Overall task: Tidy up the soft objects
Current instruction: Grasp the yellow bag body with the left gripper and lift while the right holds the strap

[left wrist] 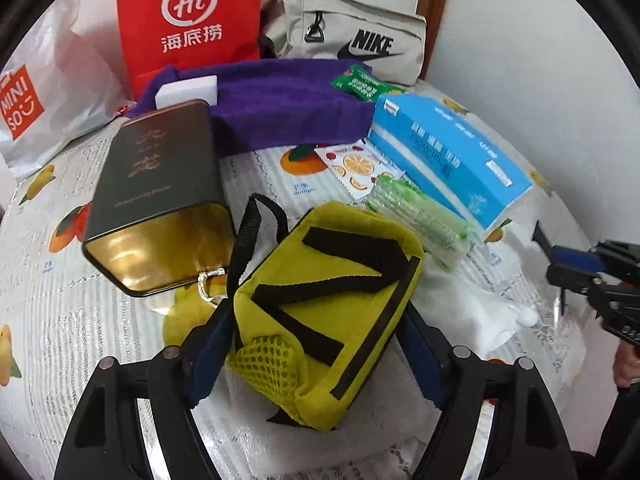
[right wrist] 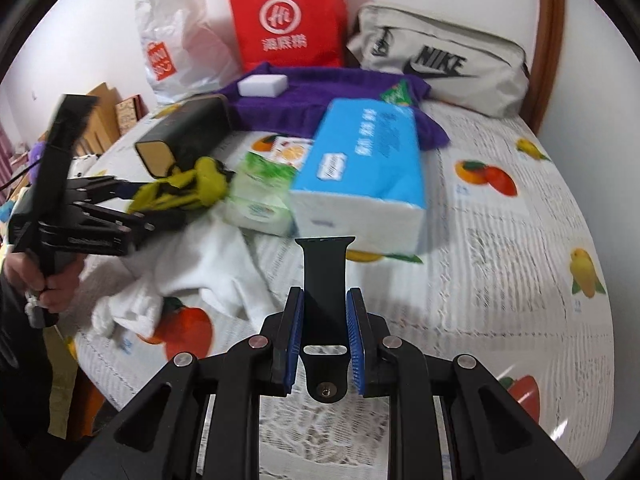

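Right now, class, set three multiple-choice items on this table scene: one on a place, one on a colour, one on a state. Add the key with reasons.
1. Where does the white sponge block lie?
A. on the purple towel
B. on the blue tissue pack
C. inside the red bag

2. What colour is the pouch between the left gripper fingers?
A. red
B. yellow
C. grey

3. What does the right gripper hold?
A. nothing
B. a white glove
C. a black watch strap

Key: A, it rests on the towel; B, yellow fabric with black straps; C, pads clamp the strap.
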